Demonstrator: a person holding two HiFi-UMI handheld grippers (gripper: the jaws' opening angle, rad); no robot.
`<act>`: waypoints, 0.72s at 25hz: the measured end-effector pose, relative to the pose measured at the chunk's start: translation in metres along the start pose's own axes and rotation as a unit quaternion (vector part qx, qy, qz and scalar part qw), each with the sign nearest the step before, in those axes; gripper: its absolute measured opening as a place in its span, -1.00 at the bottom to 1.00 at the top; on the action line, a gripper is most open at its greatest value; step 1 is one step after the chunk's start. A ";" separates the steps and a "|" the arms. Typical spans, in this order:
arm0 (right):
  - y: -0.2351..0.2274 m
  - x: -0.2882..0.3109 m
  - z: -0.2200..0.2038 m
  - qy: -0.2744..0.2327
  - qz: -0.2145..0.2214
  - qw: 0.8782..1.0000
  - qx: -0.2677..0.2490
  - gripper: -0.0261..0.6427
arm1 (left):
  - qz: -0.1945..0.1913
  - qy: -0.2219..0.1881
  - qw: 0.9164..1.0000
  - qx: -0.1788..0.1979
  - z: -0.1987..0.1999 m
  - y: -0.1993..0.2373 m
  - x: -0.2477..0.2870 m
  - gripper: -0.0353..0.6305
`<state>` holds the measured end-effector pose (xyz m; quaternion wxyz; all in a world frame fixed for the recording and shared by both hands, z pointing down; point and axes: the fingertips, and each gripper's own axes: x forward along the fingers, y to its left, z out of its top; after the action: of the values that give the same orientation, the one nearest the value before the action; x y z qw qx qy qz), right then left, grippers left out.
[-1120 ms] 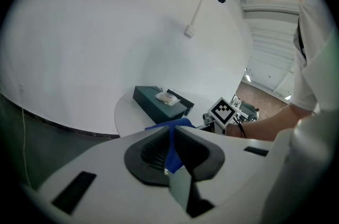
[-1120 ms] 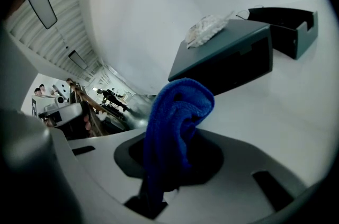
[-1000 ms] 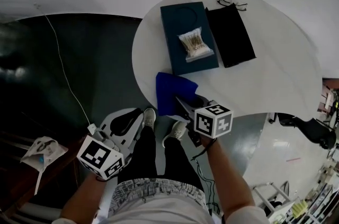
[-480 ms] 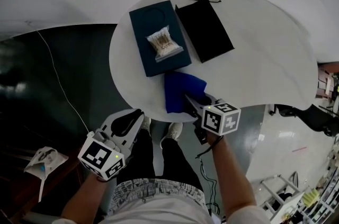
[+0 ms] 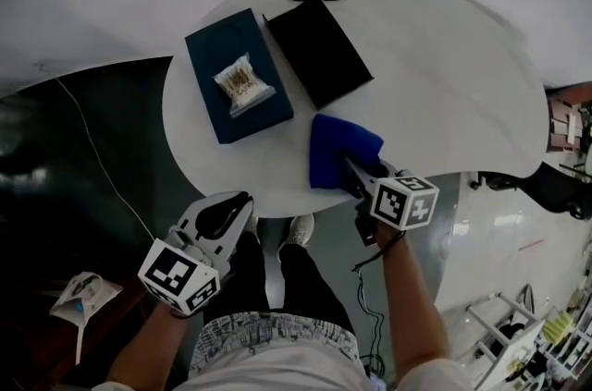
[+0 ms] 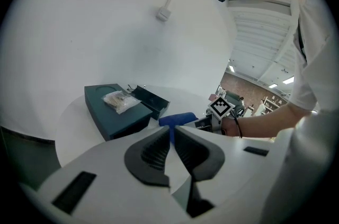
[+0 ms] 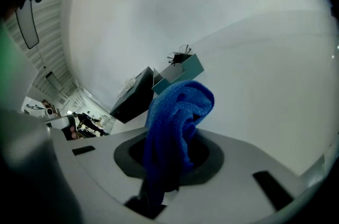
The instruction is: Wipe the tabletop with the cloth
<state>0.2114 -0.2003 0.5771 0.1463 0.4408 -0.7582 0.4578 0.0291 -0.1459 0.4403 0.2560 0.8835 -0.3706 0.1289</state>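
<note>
Where right gripper pinches it, blue cloth bunches, folded.

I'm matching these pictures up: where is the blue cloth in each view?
Head view: cloth on the table, right of centre, in the right gripper.
Left gripper view: cloth at centre, just beyond the jaws.
Right gripper view: cloth at centre, clamped between the jaws.
Shared landmark: dark box, always left of it.
</note>
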 end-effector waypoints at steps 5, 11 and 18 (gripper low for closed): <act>-0.031 -0.020 0.010 -0.020 -0.019 1.000 0.015 -0.65 | -0.015 0.007 1.000 0.009 0.005 -0.015 0.020 -0.76; -0.062 -0.042 0.018 -0.043 -0.042 0.998 0.037 -0.65 | -0.030 0.012 0.999 0.017 0.007 -0.027 0.037 -0.76; -0.086 -0.058 0.022 -0.058 -0.060 0.995 0.053 -0.65 | -0.040 0.017 0.999 0.021 0.008 -0.037 0.050 -0.76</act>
<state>0.3177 -0.2040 0.5777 0.1053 0.5190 -0.7118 0.4614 0.0903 -0.1577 0.4417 0.2486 0.9003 -0.3279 0.1416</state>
